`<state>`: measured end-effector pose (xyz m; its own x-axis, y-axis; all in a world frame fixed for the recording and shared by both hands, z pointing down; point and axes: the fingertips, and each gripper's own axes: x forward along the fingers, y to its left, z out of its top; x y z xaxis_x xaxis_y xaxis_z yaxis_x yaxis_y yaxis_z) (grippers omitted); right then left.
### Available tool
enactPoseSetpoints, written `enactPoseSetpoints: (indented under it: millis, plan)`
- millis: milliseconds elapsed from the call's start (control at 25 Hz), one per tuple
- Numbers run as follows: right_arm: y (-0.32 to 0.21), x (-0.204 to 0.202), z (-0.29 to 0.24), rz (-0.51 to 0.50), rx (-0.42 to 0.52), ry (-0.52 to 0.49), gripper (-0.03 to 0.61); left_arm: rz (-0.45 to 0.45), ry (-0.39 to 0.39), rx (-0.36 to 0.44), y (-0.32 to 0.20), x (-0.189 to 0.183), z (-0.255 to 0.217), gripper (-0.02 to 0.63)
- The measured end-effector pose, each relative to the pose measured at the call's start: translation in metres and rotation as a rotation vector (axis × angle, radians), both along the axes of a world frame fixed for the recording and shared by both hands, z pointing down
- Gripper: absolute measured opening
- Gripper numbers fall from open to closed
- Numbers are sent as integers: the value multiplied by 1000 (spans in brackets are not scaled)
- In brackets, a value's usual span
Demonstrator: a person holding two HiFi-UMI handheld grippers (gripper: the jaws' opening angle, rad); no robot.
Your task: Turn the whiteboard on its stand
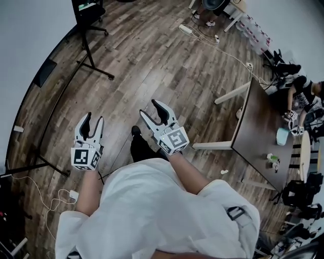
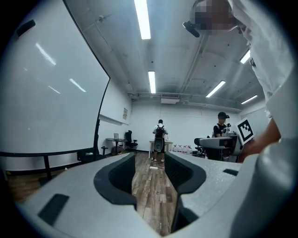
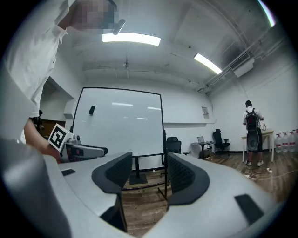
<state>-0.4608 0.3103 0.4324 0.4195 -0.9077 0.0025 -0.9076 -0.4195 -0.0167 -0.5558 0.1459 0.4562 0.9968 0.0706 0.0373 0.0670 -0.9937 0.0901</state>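
The whiteboard (image 3: 118, 123) is a large white panel in a black frame on a black floor stand (image 1: 96, 68). It is apart from both grippers: ahead in the right gripper view, and filling the left side (image 2: 46, 93) of the left gripper view. In the head view its face (image 1: 25, 35) runs along the left edge. My left gripper (image 1: 94, 121) is open with only floor between its jaws (image 2: 150, 158). My right gripper (image 1: 151, 109) is also open and empty, and points at the board (image 3: 148, 162). The left gripper (image 3: 79, 149) shows at the left of the right gripper view.
A dark table (image 1: 258, 126) on white legs stands to the right, with a seated person (image 1: 304, 98) beyond it. Cables and a power strip (image 1: 185, 29) lie on the wood floor. A black chair (image 1: 91, 10) stands behind the board. Two people (image 2: 159, 137) stand far off.
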Motion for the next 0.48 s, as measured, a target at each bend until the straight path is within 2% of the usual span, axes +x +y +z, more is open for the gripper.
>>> enactPoseSetpoints:
  millis: [200,480]
  plan:
    - [-36,101,0,-22,3,-38,235,-58,-2,11,-37,88,-16,187]
    - [-94,232,-21,-138,23,11,232,-115,2,42,-81,215,-28,187]
